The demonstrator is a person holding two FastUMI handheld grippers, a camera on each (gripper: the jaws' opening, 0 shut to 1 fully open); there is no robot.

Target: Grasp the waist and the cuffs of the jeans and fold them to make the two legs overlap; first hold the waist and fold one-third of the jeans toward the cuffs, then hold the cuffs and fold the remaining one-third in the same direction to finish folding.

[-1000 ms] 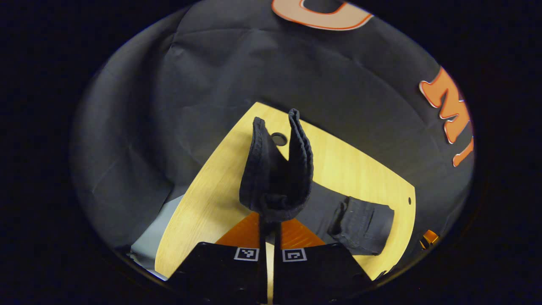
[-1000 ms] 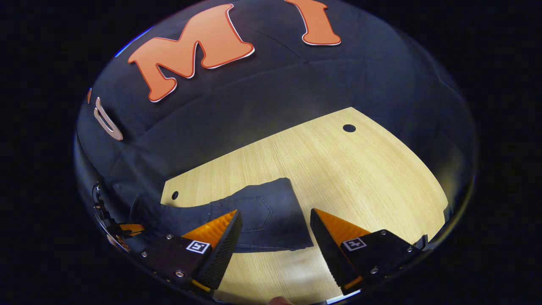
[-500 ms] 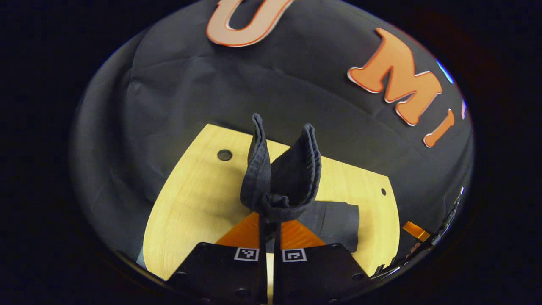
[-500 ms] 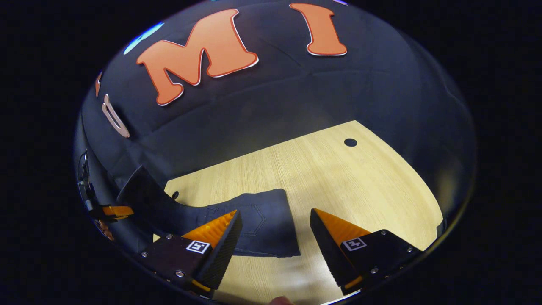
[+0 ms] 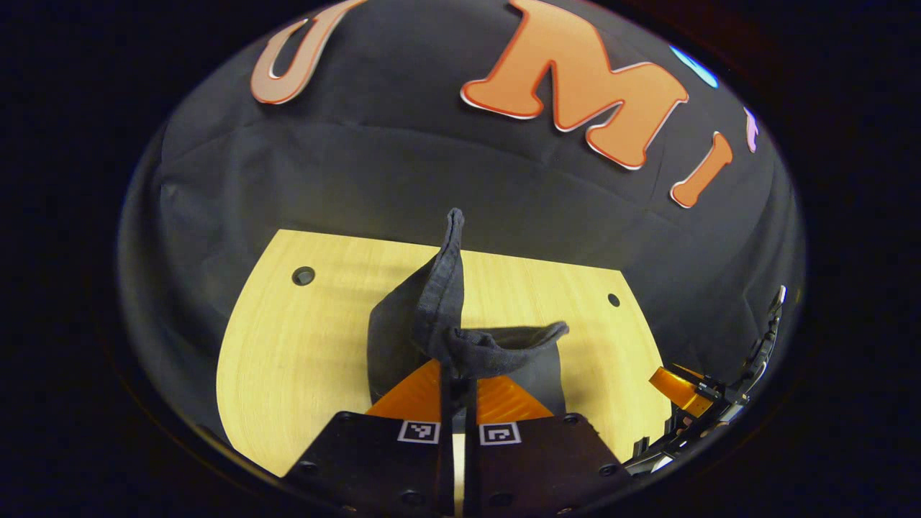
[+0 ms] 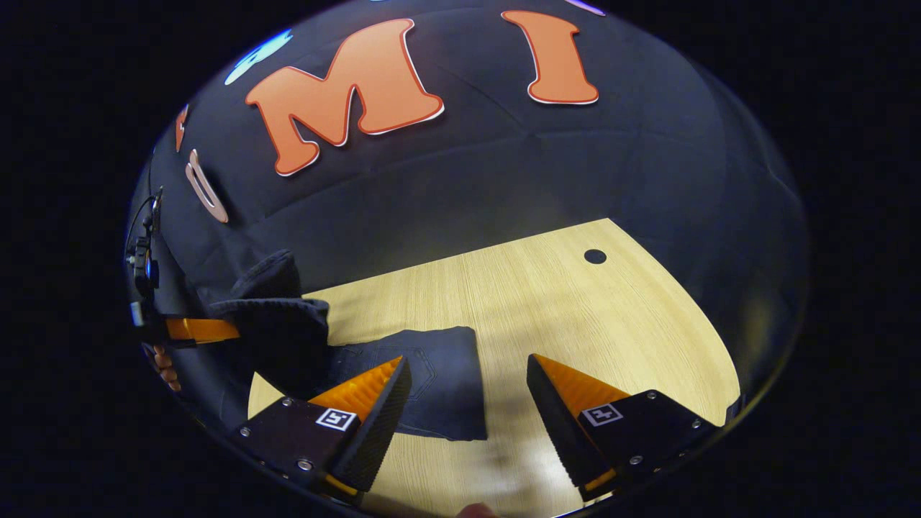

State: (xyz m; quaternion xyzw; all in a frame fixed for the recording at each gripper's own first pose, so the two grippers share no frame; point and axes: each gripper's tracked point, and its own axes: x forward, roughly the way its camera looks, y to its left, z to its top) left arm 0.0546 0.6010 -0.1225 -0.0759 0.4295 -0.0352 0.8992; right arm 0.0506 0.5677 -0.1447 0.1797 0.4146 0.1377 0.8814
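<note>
Dark denim, the jeans lay partly on the pale wooden table and were partly lifted off it. In the left gripper view, the left gripper had its two fingers pressed together on a bunched fold of the cloth, so that both pinched it. Above the pinch one flap of the jeans stood nearly upright over the table, while another flap drooped sideways toward the table's right edge. The rest of the jeans lay flat on the table just behind the closed fingers. A round hole sat near the table's far left corner and a smaller hole near its far right corner. The other gripper could be seen just beyond the table's right edge.

In the right gripper view, the right gripper hovered above the table with its fingers spread wide apart and nothing between them. The jeans lay flat on the table's near left part, a stitched back pocket showing beside the gripper's left finger. Toward the table's left edge the cloth rose in a dark bundle, held up by the left gripper, with the fingers of a hand visible below it. A round hole marked the table's far right corner. Black cloth hung as a wall behind the table.
</note>
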